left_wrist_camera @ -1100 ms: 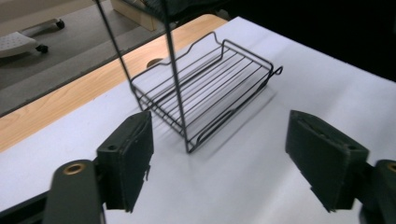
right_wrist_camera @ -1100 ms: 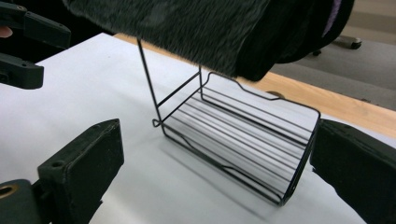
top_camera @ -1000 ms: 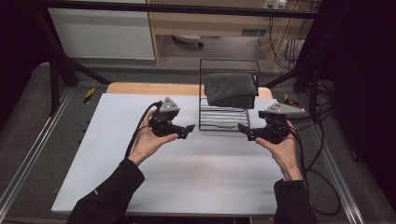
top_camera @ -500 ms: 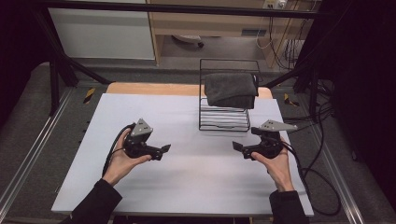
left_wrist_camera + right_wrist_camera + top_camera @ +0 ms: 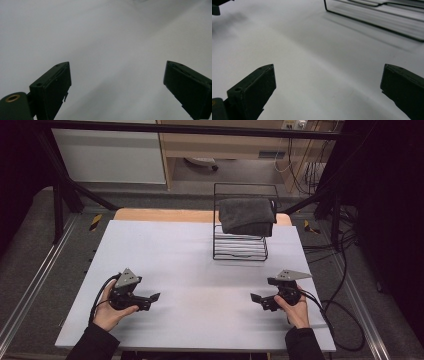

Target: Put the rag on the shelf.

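1. White desk (image 5: 200, 270): the dark folded cloth (image 5: 247, 215) is draped on the wire rack (image 5: 240, 251) near the far edge.
2. The left gripper (image 5: 152, 297) and right gripper (image 5: 256, 298), both wide open and empty, are held low near the front corners.
3. The rack could be tipped if the cloth is snagged.

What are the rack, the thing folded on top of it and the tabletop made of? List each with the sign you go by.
Rack: thin black wire, probably coated metal; slim straight rods with see-through gaps.
Cloth: dark grey fabric, likely a towel; soft, matte, folded, drooping over the rack's top.
Table: smooth, matte pale grey sheet, perhaps laminate or plastic; even surface with faint sheen. A wood-coloured strip shows at its far edge.
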Demonstrator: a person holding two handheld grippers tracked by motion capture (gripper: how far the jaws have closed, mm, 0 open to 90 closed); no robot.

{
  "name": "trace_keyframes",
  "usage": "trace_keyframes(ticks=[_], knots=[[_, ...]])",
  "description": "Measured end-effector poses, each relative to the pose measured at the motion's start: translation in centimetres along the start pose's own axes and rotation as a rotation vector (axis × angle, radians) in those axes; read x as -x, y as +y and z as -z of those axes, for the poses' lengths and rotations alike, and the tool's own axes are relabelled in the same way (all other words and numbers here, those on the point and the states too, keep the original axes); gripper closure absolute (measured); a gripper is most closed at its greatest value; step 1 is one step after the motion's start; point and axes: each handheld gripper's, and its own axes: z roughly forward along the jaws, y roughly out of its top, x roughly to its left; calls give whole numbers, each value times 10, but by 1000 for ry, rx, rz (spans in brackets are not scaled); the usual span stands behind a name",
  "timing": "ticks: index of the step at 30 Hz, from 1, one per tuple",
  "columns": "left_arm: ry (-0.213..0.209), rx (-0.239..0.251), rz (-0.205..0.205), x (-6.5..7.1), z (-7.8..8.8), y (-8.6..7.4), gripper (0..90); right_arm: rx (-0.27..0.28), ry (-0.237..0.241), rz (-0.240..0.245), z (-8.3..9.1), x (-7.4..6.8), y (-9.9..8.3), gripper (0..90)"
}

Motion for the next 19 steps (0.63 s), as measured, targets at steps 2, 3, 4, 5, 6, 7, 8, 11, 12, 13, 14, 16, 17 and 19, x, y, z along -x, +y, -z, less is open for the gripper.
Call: trace_keyframes(ticks=[2,3,4,5,6,7,8,11,12,13,14,16,17,19], knots=[[-3,-5,5,-4,3,-8,76,-15,6,4,1,2,-8,9],[1,-9,1,-5,4,-11,74,-24,1,8,1,3,-11,9],[6,-12,-3,-7,6,-14,72,-32,-3,6,2,4,-14,9],[6,-11,2,-8,8,-17,71,-35,-3,9,3,4,-17,9],[4,-8,9,-10,10,-20,70,-37,2,8,4,5,-20,9],[6,-5,13,-12,13,-22,68,-36,5,10,5,6,-23,9],[10,-4,12,-13,15,-25,67,-40,9,5,6,6,-26,9],[17,-5,24,-18,20,-33,65,-35,10,-3,11,7,-32,9],[21,-4,29,-19,22,-35,65,-33,15,-10,12,6,-32,9],[24,-3,36,-21,24,-37,65,-27,19,-10,14,6,-33,9],[26,-1,43,-23,25,-39,65,-21,22,-14,15,6,-34,9],[34,-1,47,-25,28,-43,64,-18,24,-20,16,6,-34,9],[37,-3,47,-26,29,-44,65,-17,23,-19,16,7,-35,9],[42,-2,48,-27,30,-46,64,-20,28,-25,17,7,-35,9]])
